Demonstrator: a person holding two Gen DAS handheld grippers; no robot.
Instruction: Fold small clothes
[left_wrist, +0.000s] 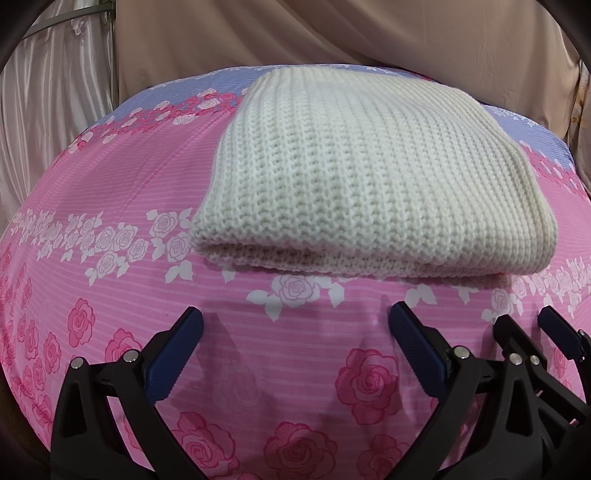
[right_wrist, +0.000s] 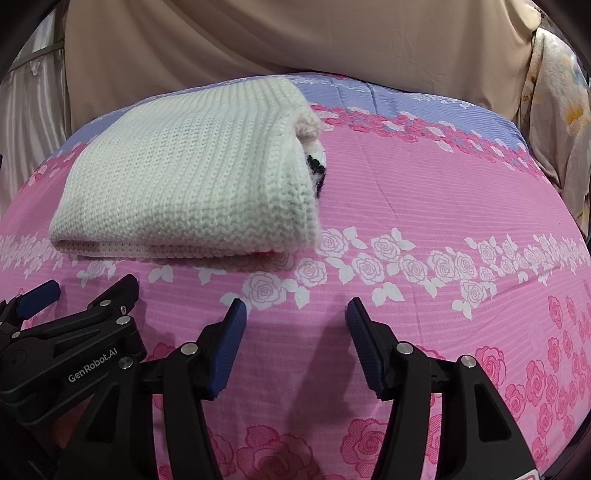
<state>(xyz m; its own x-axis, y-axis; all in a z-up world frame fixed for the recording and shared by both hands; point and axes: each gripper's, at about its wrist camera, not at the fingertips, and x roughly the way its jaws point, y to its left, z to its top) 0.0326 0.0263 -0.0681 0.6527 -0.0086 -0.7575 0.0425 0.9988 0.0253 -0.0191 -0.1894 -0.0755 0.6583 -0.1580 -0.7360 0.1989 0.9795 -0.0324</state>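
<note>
Cream knit garment (left_wrist: 369, 177), folded into a thick rectangular bundle, lies flat on the bed, toward the far half of the pink floral sheet (left_wrist: 295, 369). Chunky ribbed knit, soft rounded corners, near edge shows stacked layers with a rolled fold. From the left wrist view only the plain ribbed top and the near fold show. The right wrist view adds the garment's right end (right_wrist: 310, 162): layers open there, a fuzzier pale edge and a small black-and-white patch tucked inside, too small to tell what it is.

Sheet is thin printed cotton-like cloth, pink with a white rose band passing just under the bundle's near edge, darker pink roses nearer the cameras, lilac strip (right_wrist: 406, 96) at the far side. Few shallow creases, otherwise smooth.

Left gripper (left_wrist: 295, 317) sits low over the sheet just short of the bundle, jaws spread wide, nothing between the blue ribbed pads, not touching the knit. Right gripper (right_wrist: 293, 308) beside it, jaws apart at a moderate gap, empty, over bare sheet slightly right of the bundle. Each view catches the other gripper at its inner edge; the two are close together side by side.

Open sheet to the right of the bundle and in front of it. Beige draped cloth (right_wrist: 295, 44) hangs behind the bed's far edge, floral fabric (right_wrist: 554, 110) at far right, pale curtain (left_wrist: 55, 110) at left
</note>
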